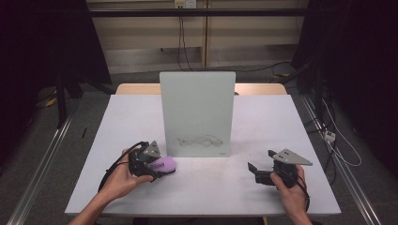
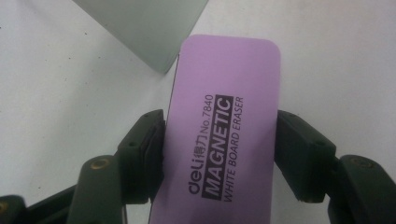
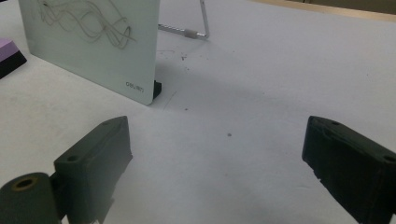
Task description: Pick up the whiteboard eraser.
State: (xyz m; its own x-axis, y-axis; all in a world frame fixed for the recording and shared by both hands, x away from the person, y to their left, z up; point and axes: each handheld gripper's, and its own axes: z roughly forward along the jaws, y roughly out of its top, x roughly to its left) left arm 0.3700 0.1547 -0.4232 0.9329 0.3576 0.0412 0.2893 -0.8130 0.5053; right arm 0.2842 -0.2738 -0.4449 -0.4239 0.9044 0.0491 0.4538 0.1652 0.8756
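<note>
Near end of purple eraser (image 2: 219, 135) cut off by bottom edge.

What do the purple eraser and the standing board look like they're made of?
Eraser: probably matte moulded plastic, with a smooth, even lilac top, rounded corners and crisp black print; a dark layer sits underneath.
Board: seemingly frosted glass or glossy plastic, pale grey-green and smooth, with rounded corners and faint scribbles.

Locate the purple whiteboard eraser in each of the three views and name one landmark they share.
High view: the purple eraser lies lower left of centre, in the left tongs.
Left gripper view: the eraser fills the centre, both pads pressing its long sides.
Right gripper view: just its corner peeks in at the far left edge.
Shared landmark: the upright whiteboard, scribbled on, standing beside the eraser.
</note>
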